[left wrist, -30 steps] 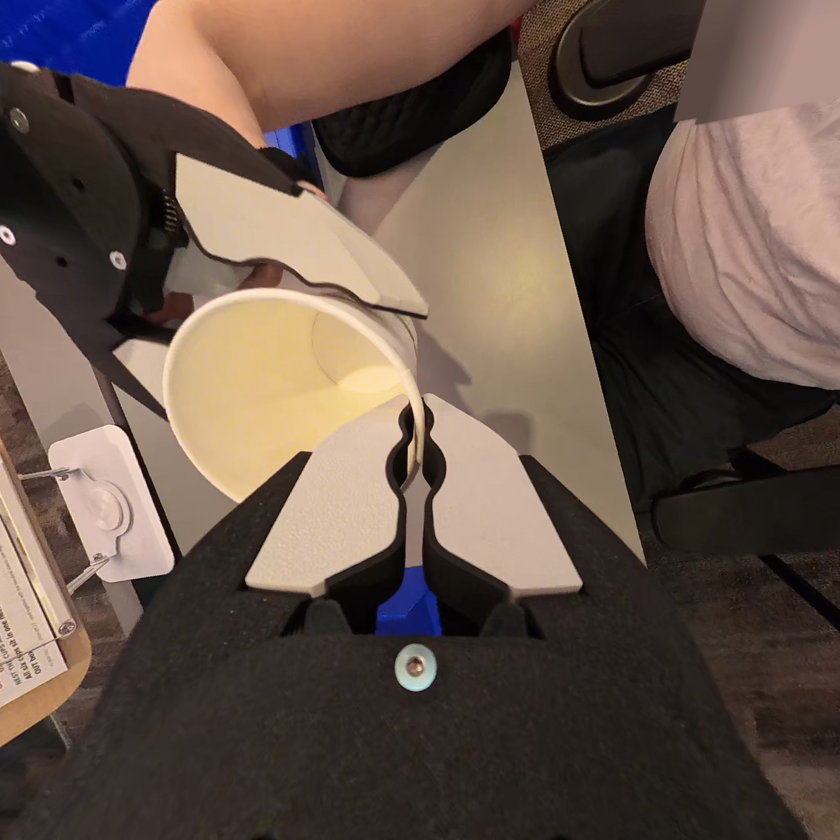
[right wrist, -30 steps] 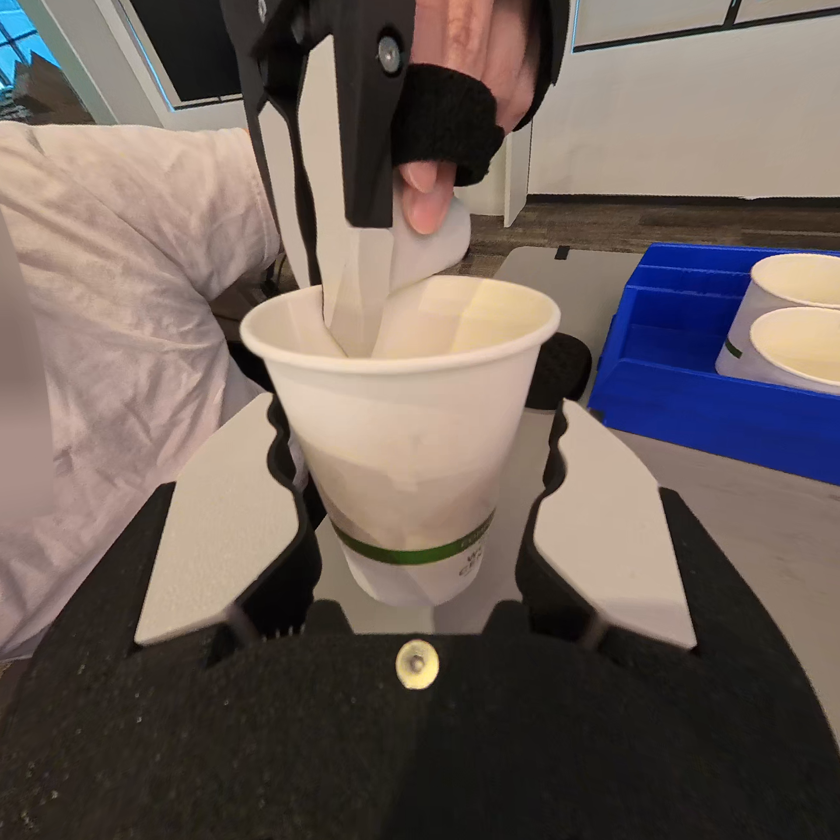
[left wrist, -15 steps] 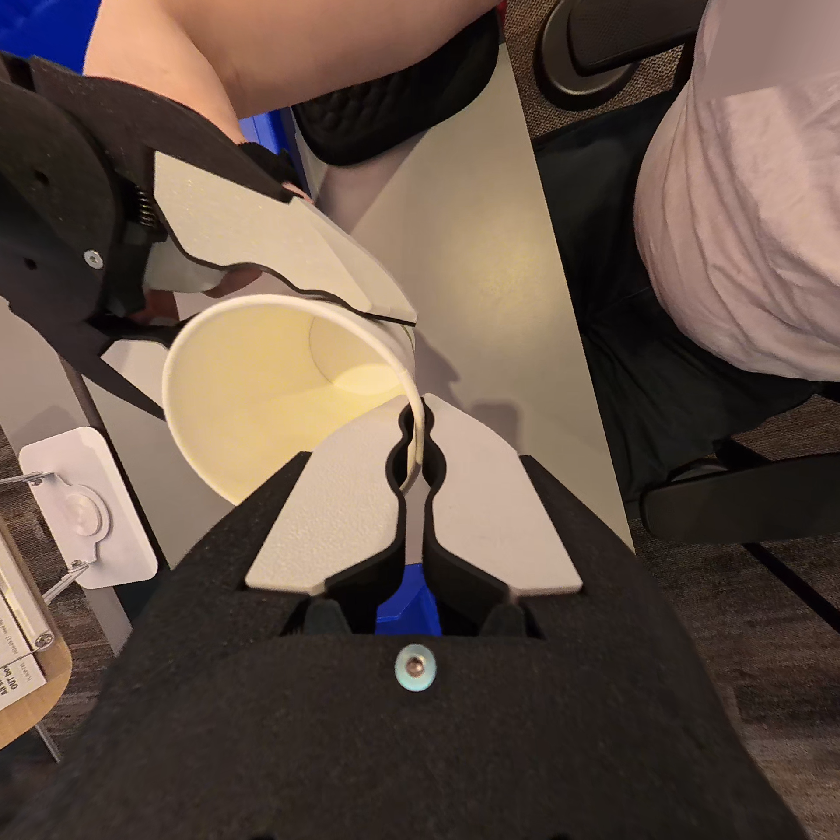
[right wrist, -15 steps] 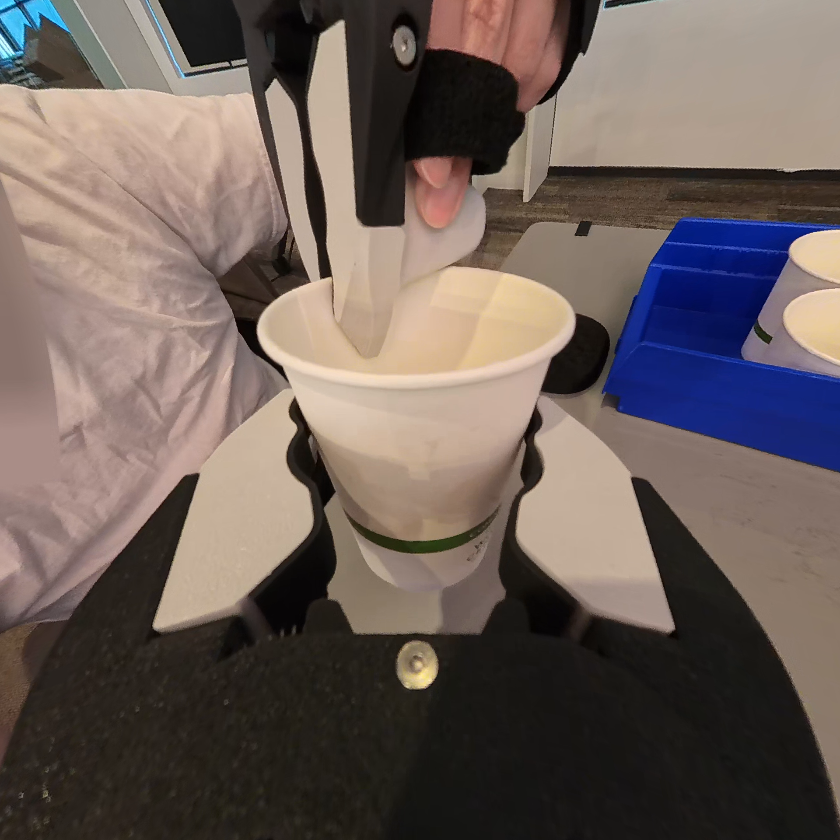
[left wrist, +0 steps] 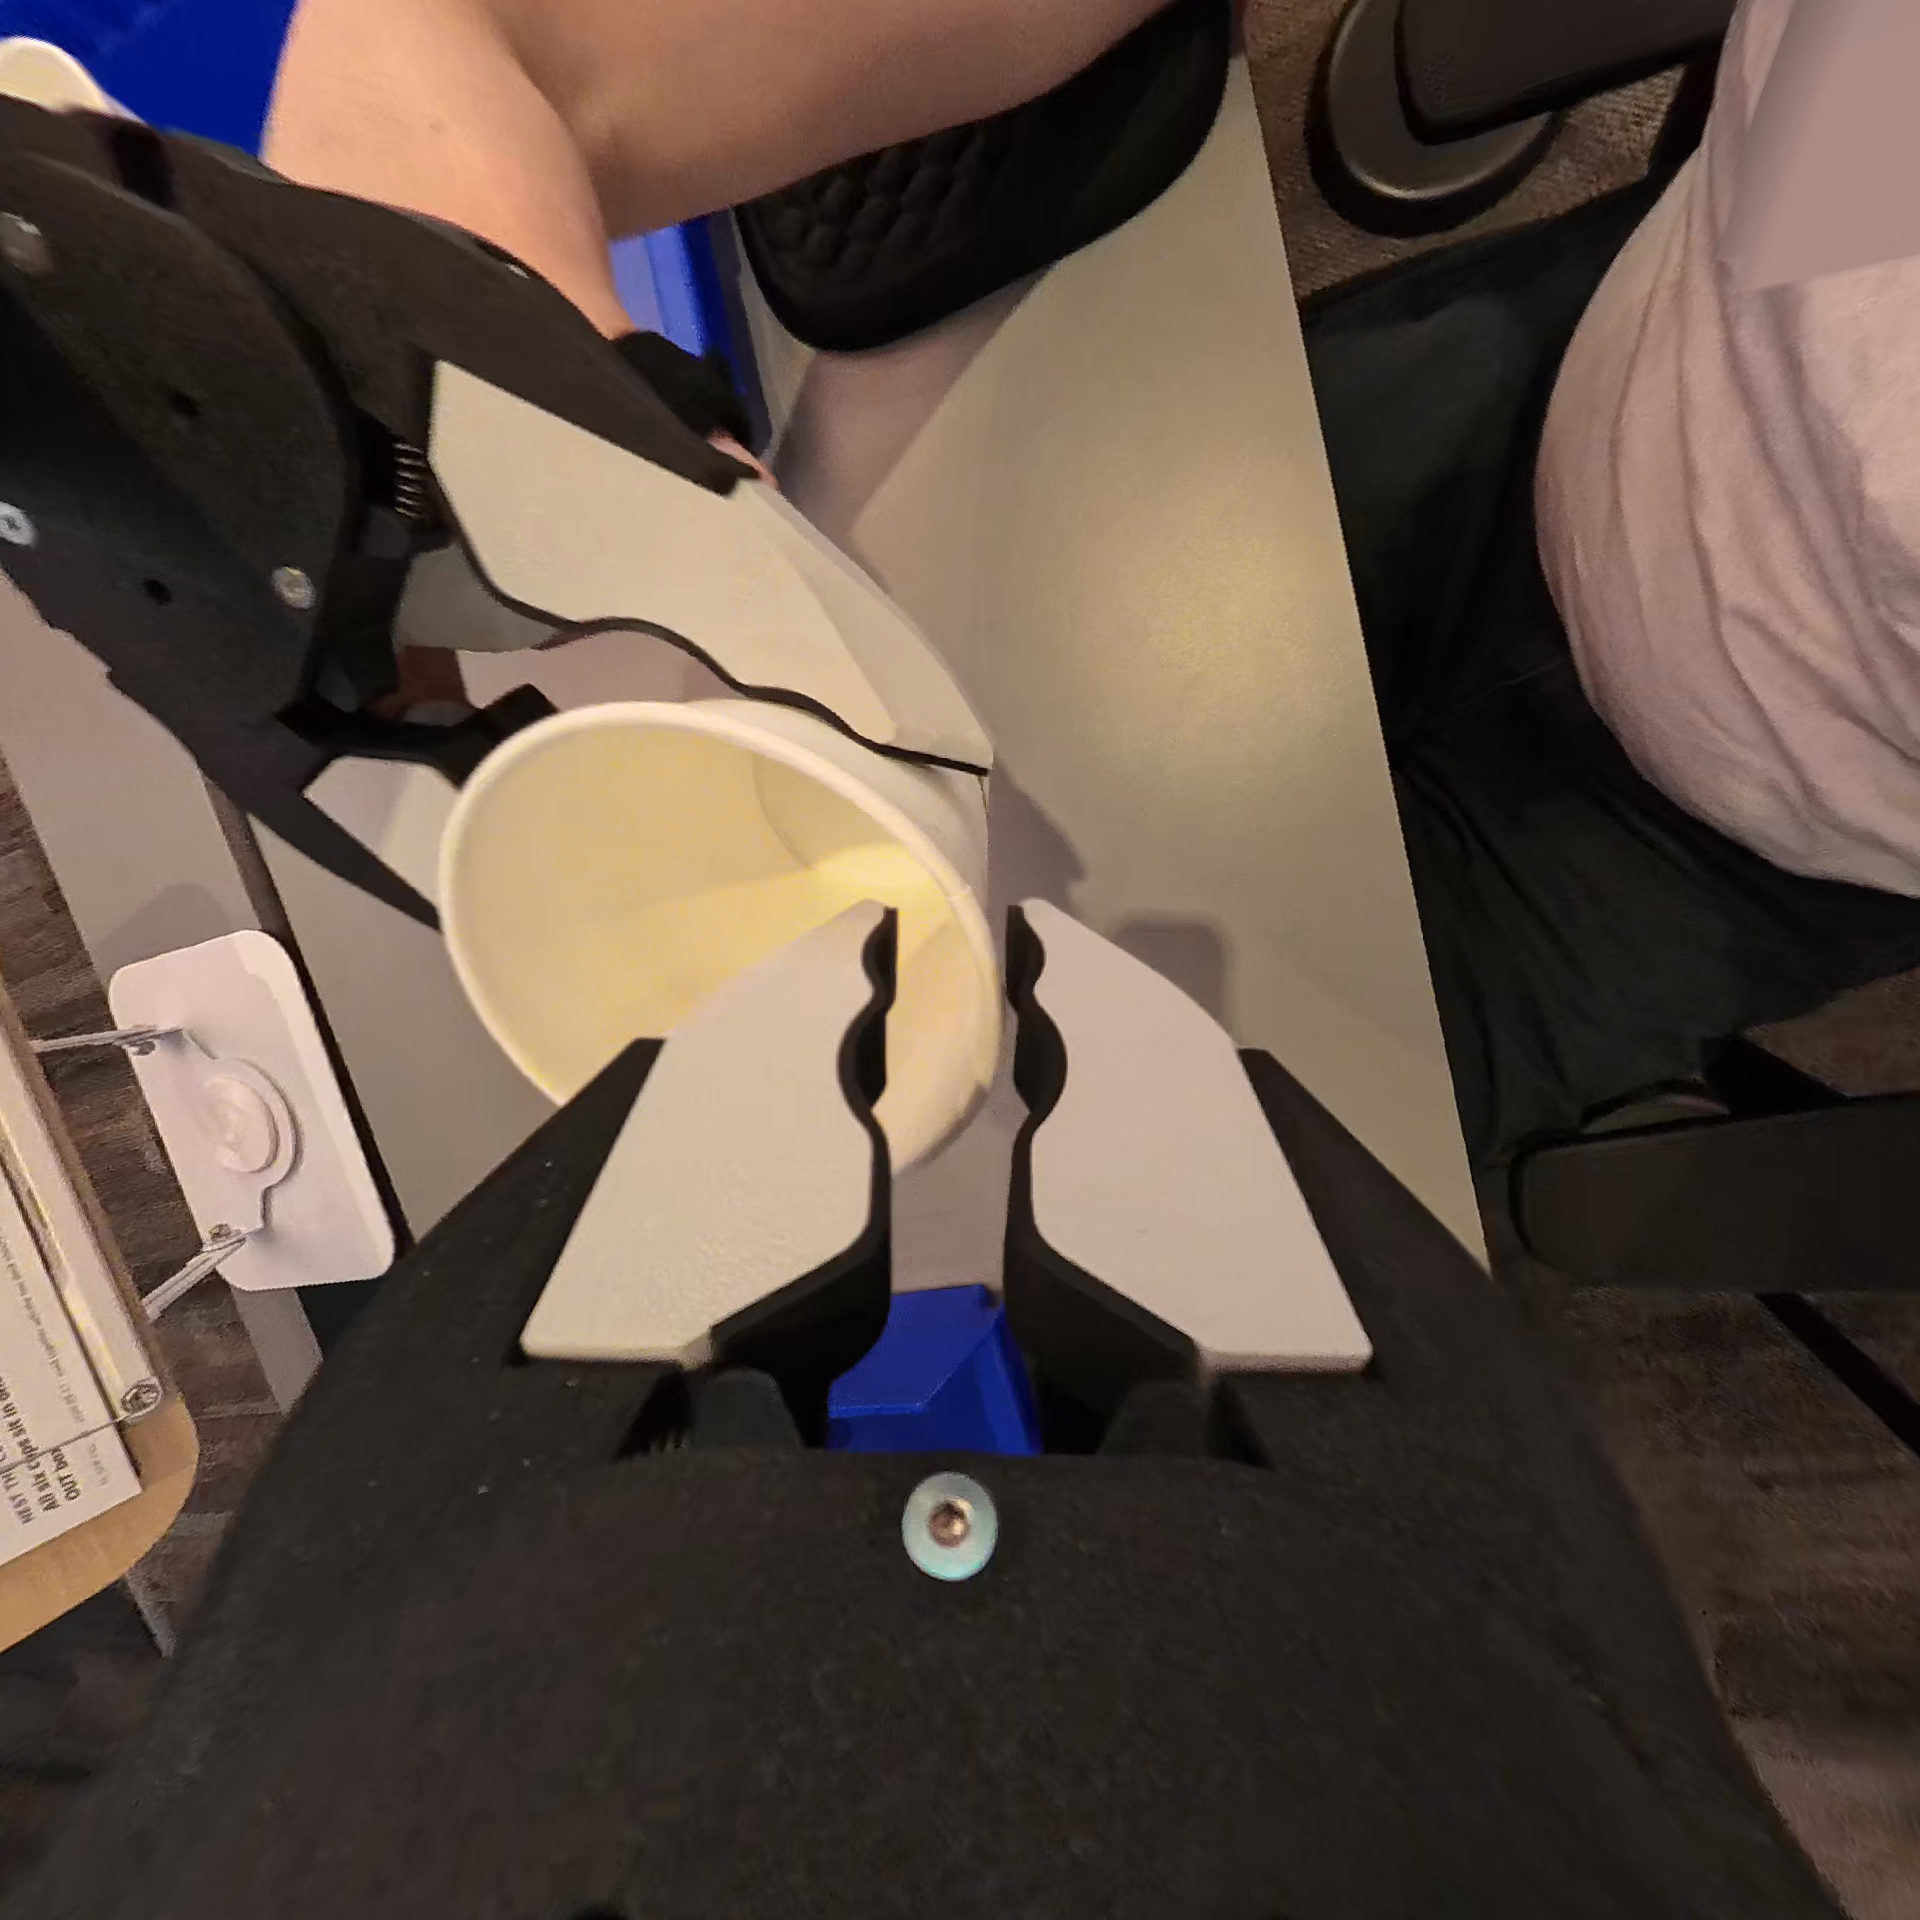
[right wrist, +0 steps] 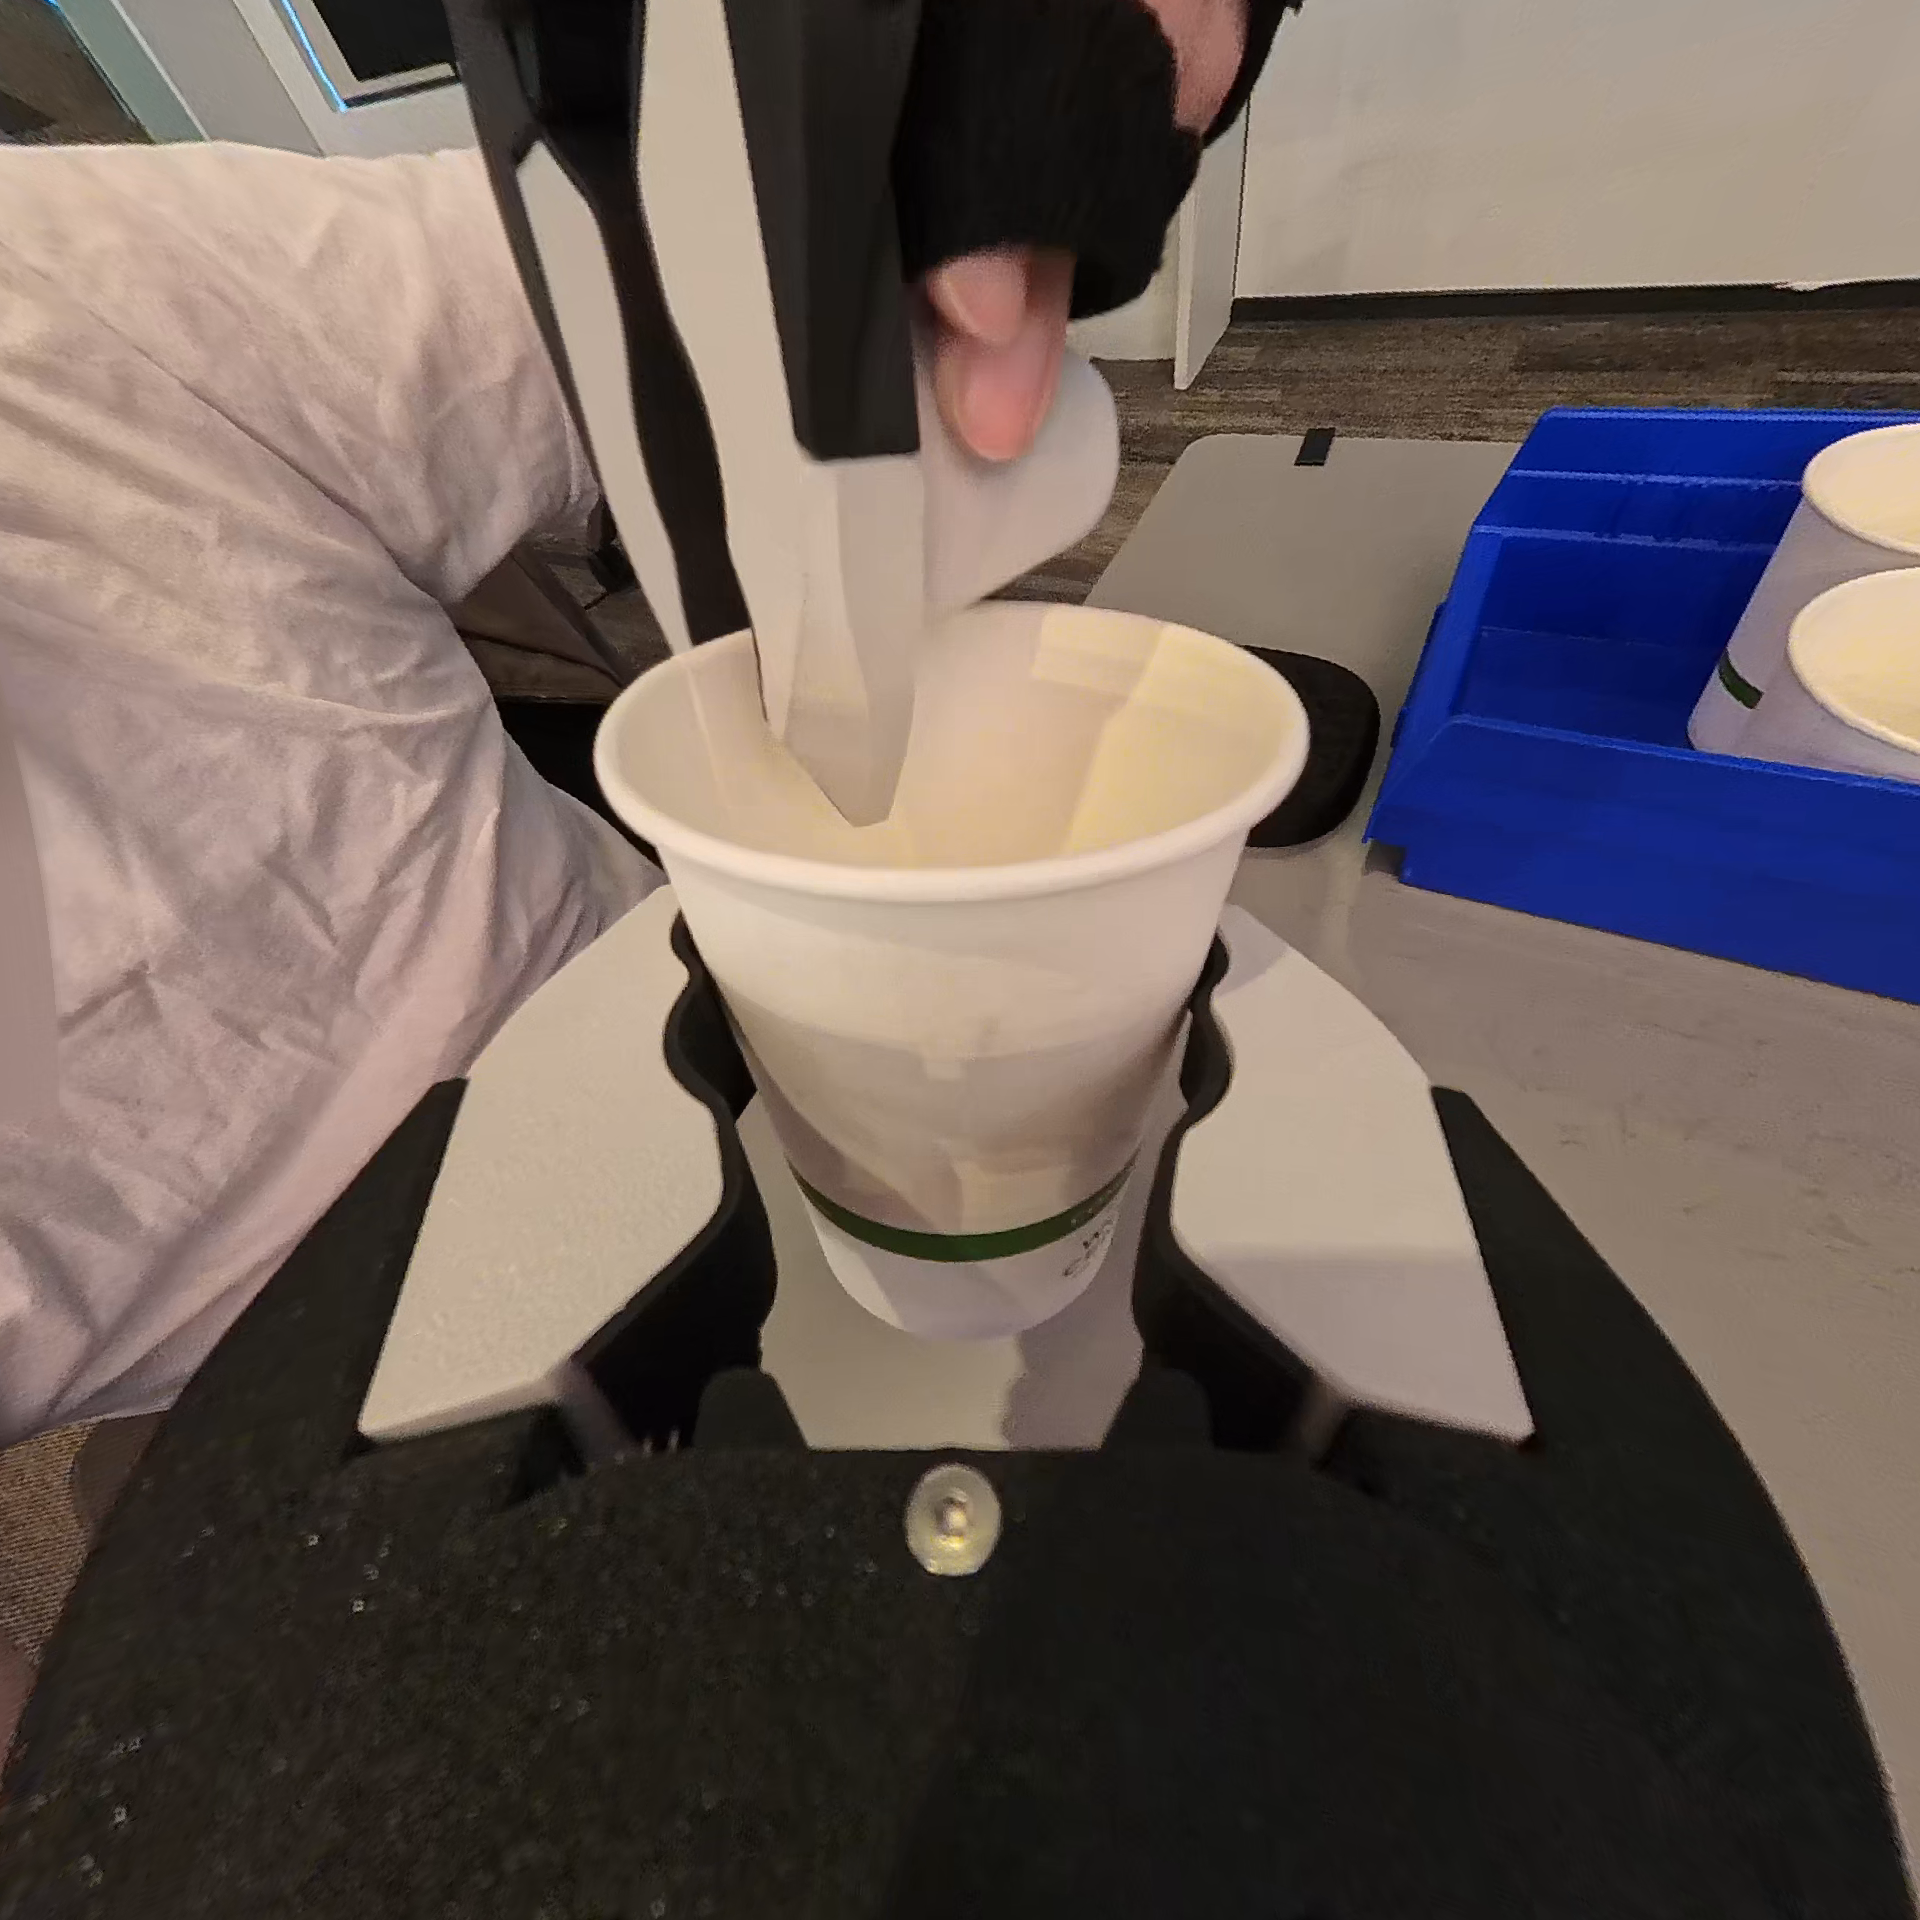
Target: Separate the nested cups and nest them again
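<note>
A white paper cup with a green band (right wrist: 956,987) stands upright between my right gripper's (right wrist: 951,935) fingers, and both pads press on its sides. In the left wrist view the same cup (left wrist: 675,894) shows its mouth, with one right finger (left wrist: 707,582) lying along its wall. My left gripper (left wrist: 945,925) is open: one finger is inside the cup and one outside, and the rim stands between the pads without being pinched. In the right wrist view the left gripper's inner finger (right wrist: 831,727) reaches down into the cup.
A blue bin (right wrist: 1621,831) at the right holds two more paper cups (right wrist: 1860,665). The grey table's edge (left wrist: 1351,831) runs beside a seated person's lap. A white holder (left wrist: 239,1101) and a clipboard (left wrist: 62,1455) lie at the left.
My left gripper was shut on the cup's rim and has opened off it. My right gripper has closed in from a wide gap until its pads met the cup's sides.
</note>
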### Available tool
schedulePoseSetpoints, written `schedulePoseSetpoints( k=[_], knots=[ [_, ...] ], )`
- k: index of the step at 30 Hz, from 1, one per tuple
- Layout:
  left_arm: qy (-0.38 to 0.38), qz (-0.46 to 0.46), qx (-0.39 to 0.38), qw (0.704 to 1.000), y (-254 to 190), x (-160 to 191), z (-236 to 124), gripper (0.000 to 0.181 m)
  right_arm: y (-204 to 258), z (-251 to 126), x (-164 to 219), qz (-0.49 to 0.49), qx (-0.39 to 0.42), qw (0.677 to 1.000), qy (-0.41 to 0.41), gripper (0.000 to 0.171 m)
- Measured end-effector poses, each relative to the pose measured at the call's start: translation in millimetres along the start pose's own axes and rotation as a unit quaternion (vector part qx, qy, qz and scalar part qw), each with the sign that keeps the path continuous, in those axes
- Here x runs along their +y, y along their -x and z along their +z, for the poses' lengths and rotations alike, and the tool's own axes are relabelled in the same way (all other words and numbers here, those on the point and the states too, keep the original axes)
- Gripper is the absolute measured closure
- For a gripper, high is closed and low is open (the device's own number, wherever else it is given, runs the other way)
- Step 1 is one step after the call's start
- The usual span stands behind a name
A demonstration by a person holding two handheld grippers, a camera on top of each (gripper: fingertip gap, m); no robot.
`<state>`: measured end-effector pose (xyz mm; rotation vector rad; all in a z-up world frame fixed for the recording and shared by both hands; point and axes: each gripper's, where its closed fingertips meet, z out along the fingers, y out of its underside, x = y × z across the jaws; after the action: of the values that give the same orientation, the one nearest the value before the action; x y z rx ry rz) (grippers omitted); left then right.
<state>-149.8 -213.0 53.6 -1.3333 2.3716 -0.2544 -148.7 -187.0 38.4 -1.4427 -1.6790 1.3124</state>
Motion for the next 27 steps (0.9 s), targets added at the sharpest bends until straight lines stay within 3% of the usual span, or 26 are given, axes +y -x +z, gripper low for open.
schedulePoseSetpoints(
  k=[4,7,10,12,14,17,19,22,27],
  knots=[
    [-0.027,-0.016,-0.04,0.999,12,-6,-11,0.142,-6,-2,1,0.004,0.01,1.0,-0.002,0.085],
    [-0.056,-0.033,-0.08,0.995,21,-9,-27,0.138,-16,-13,5,0.006,0.039,0.999,0.0,0.085],
    [-0.11,-0.076,-0.133,0.982,33,-8,-48,0.139,-33,-49,3,0.006,0.106,0.994,-0.02,0.085],
    [-0.14,-0.118,-0.166,0.969,41,1,-60,0.142,-47,-97,0,0.005,0.191,0.98,-0.051,0.085],
    [-0.161,-0.156,-0.192,0.956,44,13,-67,0.143,-65,-169,-1,0.008,0.331,0.938,-0.102,0.084],
    [-0.175,-0.184,-0.227,0.94,44,27,-71,0.147,-84,-301,26,0.015,0.587,0.792,-0.166,0.085],
    [-0.18,-0.188,-0.232,0.937,40,31,-70,0.151,-81,-353,52,0.026,0.653,0.727,-0.21,0.084],
    [-0.178,-0.187,-0.225,0.939,34,32,-65,0.152,-86,-377,89,0.064,0.66,0.71,-0.235,0.084],
    [-0.168,-0.176,-0.218,0.945,31,27,-58,0.152,-103,-374,129,0.109,0.648,0.724,-0.211,0.084]
  ],
)
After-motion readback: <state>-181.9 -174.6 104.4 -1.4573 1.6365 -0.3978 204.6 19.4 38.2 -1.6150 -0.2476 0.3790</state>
